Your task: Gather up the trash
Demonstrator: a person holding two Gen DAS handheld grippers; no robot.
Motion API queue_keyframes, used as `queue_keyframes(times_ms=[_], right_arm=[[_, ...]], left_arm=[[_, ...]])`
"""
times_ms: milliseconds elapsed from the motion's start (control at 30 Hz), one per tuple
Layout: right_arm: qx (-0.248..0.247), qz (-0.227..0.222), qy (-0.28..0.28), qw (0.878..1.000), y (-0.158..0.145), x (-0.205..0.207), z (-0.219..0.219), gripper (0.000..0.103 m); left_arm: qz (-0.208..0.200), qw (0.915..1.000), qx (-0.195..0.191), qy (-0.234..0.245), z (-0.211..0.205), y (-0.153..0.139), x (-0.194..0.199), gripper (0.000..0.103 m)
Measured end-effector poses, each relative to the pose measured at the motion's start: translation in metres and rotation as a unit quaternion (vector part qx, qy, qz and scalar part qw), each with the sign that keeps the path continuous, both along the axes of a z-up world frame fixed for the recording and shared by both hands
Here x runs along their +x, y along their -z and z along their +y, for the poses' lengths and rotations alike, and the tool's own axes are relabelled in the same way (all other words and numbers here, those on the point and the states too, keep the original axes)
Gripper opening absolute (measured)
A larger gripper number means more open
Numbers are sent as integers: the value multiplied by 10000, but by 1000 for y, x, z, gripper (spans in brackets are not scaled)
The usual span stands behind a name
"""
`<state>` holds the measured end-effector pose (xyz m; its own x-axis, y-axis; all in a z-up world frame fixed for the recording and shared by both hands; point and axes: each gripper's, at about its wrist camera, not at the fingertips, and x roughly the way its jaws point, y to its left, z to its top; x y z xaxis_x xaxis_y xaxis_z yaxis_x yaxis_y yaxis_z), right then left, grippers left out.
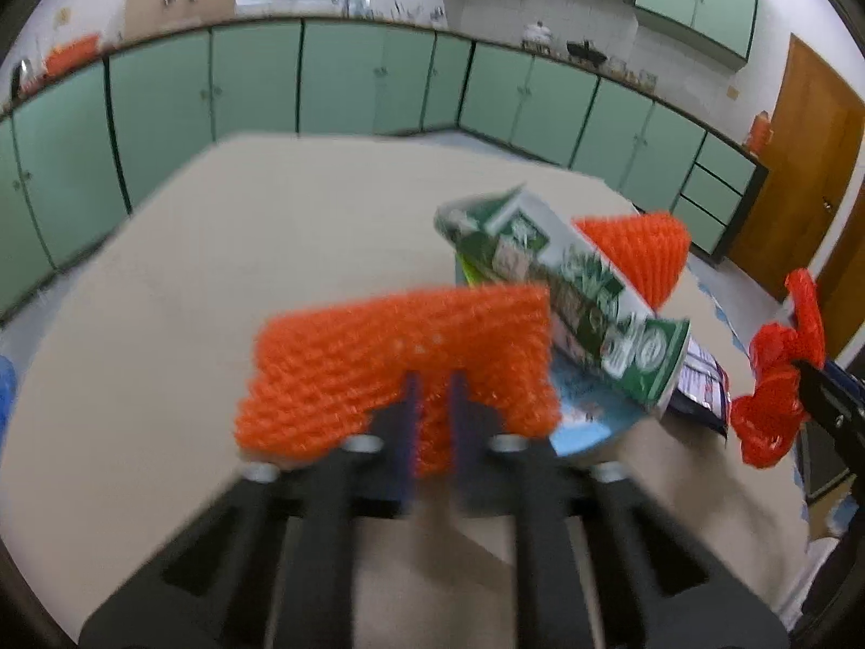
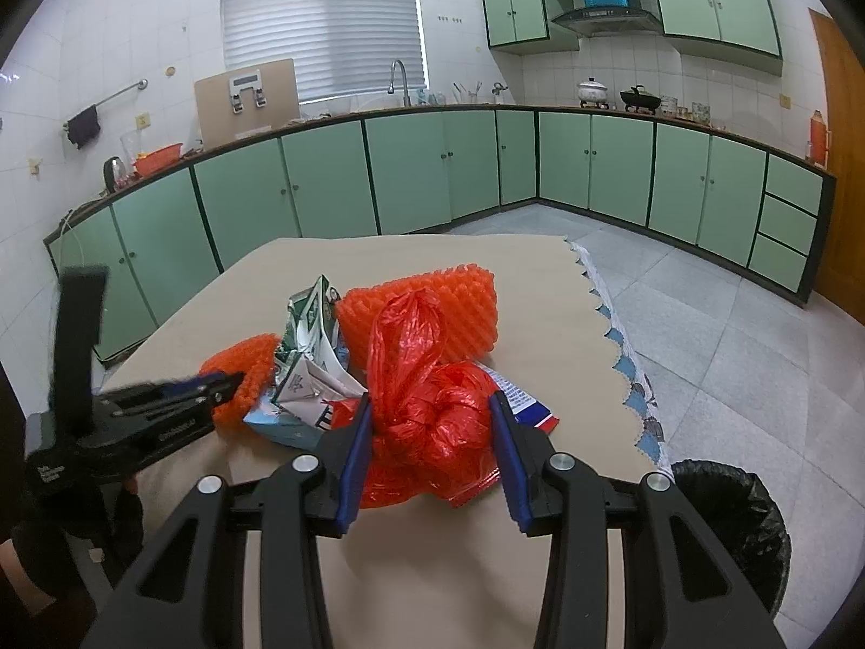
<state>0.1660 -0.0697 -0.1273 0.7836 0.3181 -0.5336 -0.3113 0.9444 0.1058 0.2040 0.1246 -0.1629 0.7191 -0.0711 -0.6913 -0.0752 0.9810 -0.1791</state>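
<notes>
Right now both grippers grip orange trash at the pile on the beige-covered table (image 2: 432, 270).

From the left wrist, the left gripper (image 1: 432, 405) pinches a ridged orange foam net sheet (image 1: 400, 357) between nearly closed jaws; beside it lies a crushed green-and-white drink carton (image 1: 567, 292) whose print is too blurred to read, hiding part of a second orange foam net piece (image 1: 643, 254), with the right gripper (image 1: 811, 378) at the frame edge. From the right wrist, the right gripper (image 2: 432, 422) has its jaws pressed against a crumpled red plastic bag (image 2: 427, 405); a blue-and-red printed wrapper (image 2: 527, 405) shows only partly, text illegible. A black-lined trash bin (image 2: 746, 524) stands beside the table, cut off.
</notes>
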Motion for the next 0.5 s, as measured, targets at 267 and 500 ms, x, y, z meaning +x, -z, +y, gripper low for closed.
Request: queue_keyframes(times_ms=[267,500], right_arm=[[13,-43,20,10000,-3,-3,-3,42],[2,-22,-33,10000,-3,-4,0,42]], left_arm=[[-342,9994,93,-60,6,-7,-20,0],[-300,9979,191,-543,33,-11,-27,67]])
